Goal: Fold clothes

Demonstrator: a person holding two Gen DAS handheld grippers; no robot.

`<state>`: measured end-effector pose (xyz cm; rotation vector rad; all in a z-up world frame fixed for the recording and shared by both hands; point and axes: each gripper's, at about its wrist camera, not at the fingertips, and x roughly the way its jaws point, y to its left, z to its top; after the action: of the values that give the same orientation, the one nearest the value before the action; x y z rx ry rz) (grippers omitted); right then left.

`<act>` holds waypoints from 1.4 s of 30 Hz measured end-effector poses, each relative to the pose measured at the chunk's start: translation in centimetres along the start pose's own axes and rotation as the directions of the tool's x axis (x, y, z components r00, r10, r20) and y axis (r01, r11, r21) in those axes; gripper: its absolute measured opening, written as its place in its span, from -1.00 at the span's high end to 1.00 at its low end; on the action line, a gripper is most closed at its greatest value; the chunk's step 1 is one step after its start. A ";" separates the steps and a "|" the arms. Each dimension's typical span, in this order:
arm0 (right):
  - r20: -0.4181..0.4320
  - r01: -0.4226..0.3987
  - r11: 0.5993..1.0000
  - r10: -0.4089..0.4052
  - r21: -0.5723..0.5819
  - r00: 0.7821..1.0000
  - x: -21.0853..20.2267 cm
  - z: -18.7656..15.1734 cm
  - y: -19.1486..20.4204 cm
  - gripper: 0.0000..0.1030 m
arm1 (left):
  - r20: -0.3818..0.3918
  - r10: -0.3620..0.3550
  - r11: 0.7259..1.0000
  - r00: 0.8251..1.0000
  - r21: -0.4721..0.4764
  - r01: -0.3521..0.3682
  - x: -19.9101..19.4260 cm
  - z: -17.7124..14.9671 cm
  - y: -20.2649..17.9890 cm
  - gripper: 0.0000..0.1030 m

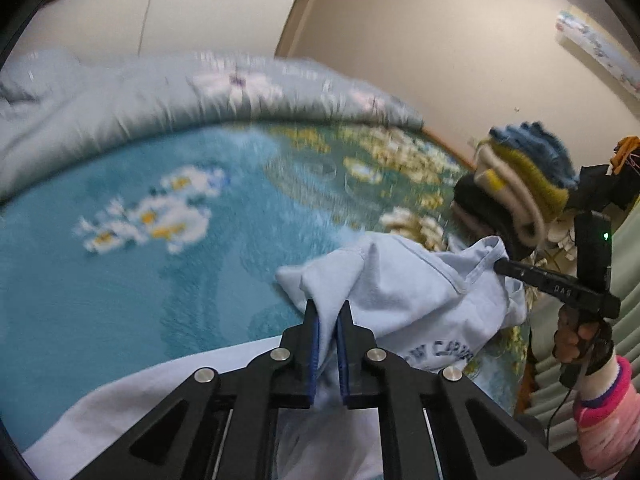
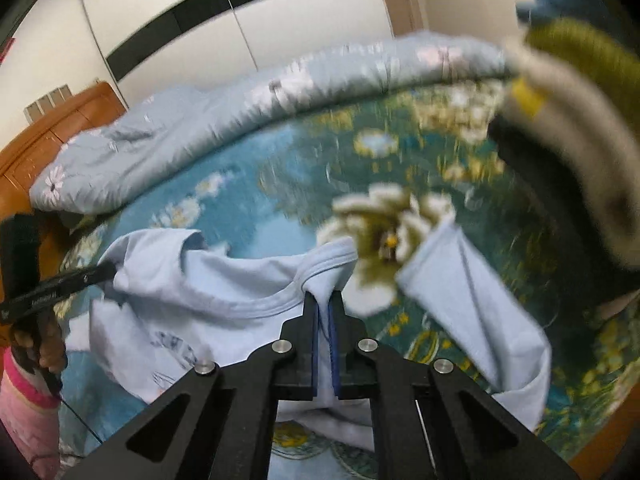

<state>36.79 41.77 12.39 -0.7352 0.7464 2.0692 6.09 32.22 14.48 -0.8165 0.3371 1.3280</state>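
A light blue T-shirt point(image 1: 408, 280) with dark lettering hangs over the teal flowered blanket point(image 1: 120, 280), held up between both grippers. My left gripper point(image 1: 328, 312) is shut on a fold of the shirt near one shoulder. My right gripper point(image 2: 323, 300) is shut on the shirt point(image 2: 224, 288) by the ribbed collar. The right gripper also shows in the left wrist view point(image 1: 500, 266), and the left gripper shows in the right wrist view point(image 2: 110, 270), each pinching the shirt. One sleeve point(image 2: 472, 300) hangs to the right.
A pale blue duvet point(image 1: 160, 96) is bunched along the far side of the bed. A stack of folded knitwear point(image 1: 520, 184) sits at the right. A wooden headboard point(image 2: 52, 132) stands at the left, a wardrobe point(image 2: 240, 12) behind. Green curtains point(image 1: 592, 320) hang right.
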 end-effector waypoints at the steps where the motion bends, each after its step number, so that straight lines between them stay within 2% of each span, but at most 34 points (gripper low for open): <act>1: 0.019 0.004 1.000 -0.004 -0.006 1.000 -0.7 0.4 0.4 0.92 | 0.022 0.007 1.000 1.000 0.009 -0.008 -1.0 0.3 -0.2 0.84; 6: 0.118 0.027 0.997 -0.018 -0.079 0.993 -4.5 3.4 3.6 0.92 | 0.140 0.066 0.995 0.988 0.068 -0.076 -6.4 1.8 -1.9 0.84; 12: 0.266 0.068 0.983 -0.021 -0.170 0.964 -9.8 8.1 8.7 0.92 | 0.300 0.117 0.985 0.947 0.086 -0.149 -13.9 4.5 -3.6 0.84; 15: 0.339 0.083 0.979 -0.015 -0.185 0.941 -12.6 9.8 10.4 0.92 | 0.382 0.142 0.975 0.913 0.108 -0.196 -18.2 5.3 -5.0 0.85; 17: 0.390 0.092 0.977 -0.009 -0.194 0.921 -15.0 10.5 11.6 0.92 | 0.446 0.164 0.962 0.880 0.126 -0.243 -21.4 5.3 -6.3 0.87; 20: 0.448 0.085 0.975 0.017 -0.206 0.894 -18.2 10.6 12.9 0.92 | 0.512 0.153 0.959 0.845 0.130 -0.252 -25.3 4.5 -7.5 0.90; 22: 0.472 0.078 0.973 0.035 -0.217 0.881 -19.9 10.3 13.6 0.92 | 0.556 0.156 0.954 0.816 0.131 -0.271 -27.6 3.6 -8.4 0.93; 24: 0.484 0.078 0.969 0.046 -0.232 0.874 -21.1 9.8 14.2 0.92 | 0.578 0.148 0.952 0.802 0.135 -0.273 -29.2 2.8 -8.9 0.93; 27: 0.498 0.081 0.964 0.059 -0.254 0.865 -22.3 8.8 15.1 0.93 | 0.548 0.134 0.954 0.826 0.154 -0.257 -29.0 1.7 -9.0 0.93; 29: 0.489 0.092 0.961 0.049 -0.261 0.871 -22.3 8.5 15.5 0.93 | 0.502 0.127 0.960 0.856 0.153 -0.232 -27.4 0.9 -8.5 0.93; 33: 0.416 0.108 0.956 0.016 -0.272 0.909 -20.1 6.9 14.9 0.93 | 0.366 0.115 0.976 0.923 0.133 -0.174 -21.9 -1.1 -6.8 0.93; 36: 0.354 0.125 0.953 -0.020 -0.276 0.935 -18.0 5.3 13.8 0.93 | 0.270 0.081 0.990 0.959 0.089 -0.109 -18.2 -3.0 -6.2 0.94; 38: 0.315 0.129 0.953 -0.037 -0.275 0.948 -16.8 4.3 12.8 0.93 | 0.211 0.060 0.995 0.976 0.063 -0.075 -15.7 -4.2 -5.5 0.94; 42: 0.233 0.097 0.958 -0.033 -0.268 0.972 -14.8 1.9 10.5 0.93 | 0.127 0.041 0.997 0.991 0.055 -0.048 -12.4 -7.1 -5.9 0.94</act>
<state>35.28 30.70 26.76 -0.6497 0.3024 2.1761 10.26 18.20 19.63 -0.6771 0.2942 1.3980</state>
